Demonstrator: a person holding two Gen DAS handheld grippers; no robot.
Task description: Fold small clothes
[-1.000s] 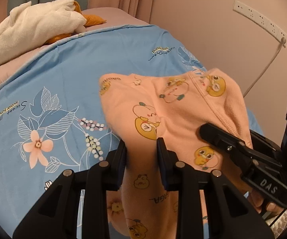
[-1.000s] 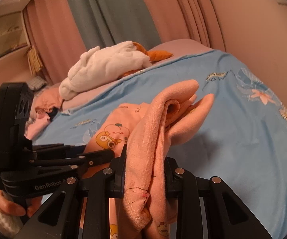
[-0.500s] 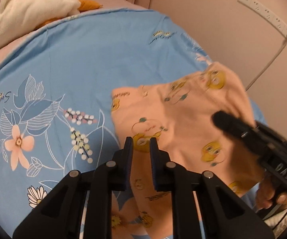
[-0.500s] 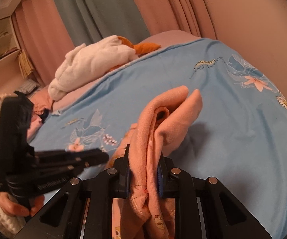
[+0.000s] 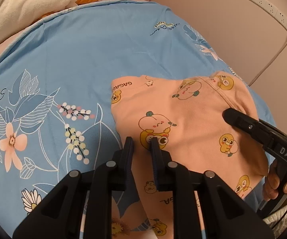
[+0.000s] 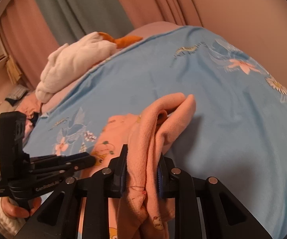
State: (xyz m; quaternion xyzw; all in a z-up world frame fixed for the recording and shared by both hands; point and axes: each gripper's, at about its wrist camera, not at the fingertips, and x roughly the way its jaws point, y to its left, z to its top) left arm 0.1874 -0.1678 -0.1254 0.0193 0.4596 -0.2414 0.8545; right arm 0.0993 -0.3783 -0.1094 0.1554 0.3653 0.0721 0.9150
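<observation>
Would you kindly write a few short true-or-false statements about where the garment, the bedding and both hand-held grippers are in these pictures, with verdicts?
1. The peach cartoon-print garment lies on a blue floral bedsheet. True.
2. The right hand-held gripper is empty. False: it clamps a bunched edge of the garment.
3. A white plush toy rests at the far end of the bed. True.
4. The left hand-held gripper hovers above bare sheet, away from the garment. False: garment fabric sits between its fingers.
5. A white power strip is mounted on the wall. True.

garment's (image 6: 151, 159) lower end cut off below
</observation>
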